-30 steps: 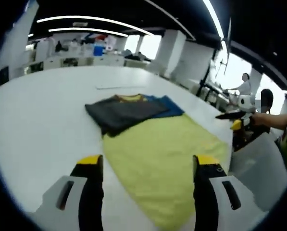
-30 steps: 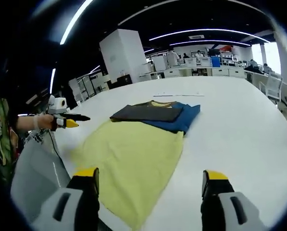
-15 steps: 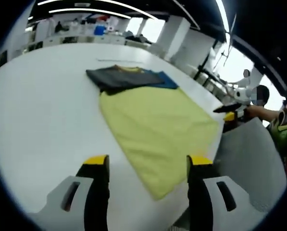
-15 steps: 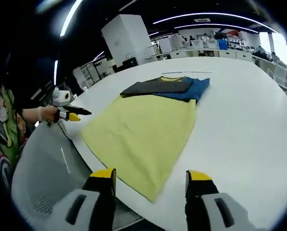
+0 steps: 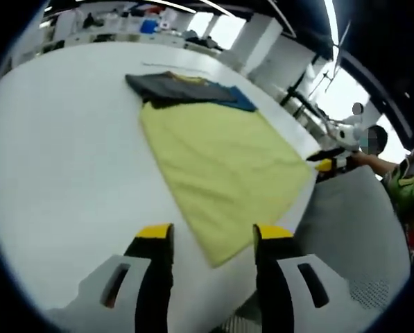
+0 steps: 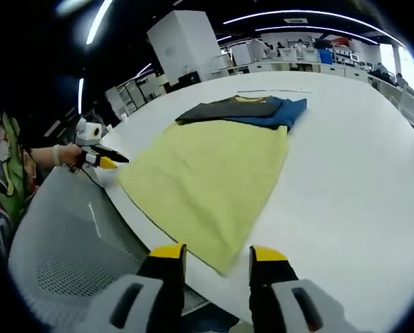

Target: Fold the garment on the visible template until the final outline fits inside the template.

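While yellow garment (image 5: pixel 220 166) lies flat on white table (image 5: pixel 61 159), left gripper (image 5: pixel 210 239) and right gripper (image 6: pixel 217 255) hover at its near corner, jaws narrowly parted, holding nothing.

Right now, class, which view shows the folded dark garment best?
The right gripper view: the dark garment sits nearer the picture's middle, its outline plain against the blue one. The left gripper view shows it near the top, squashed.

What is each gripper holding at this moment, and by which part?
Nothing is held. The left gripper and the right gripper both stand open just short of the near corner of the yellow garment, not touching it.
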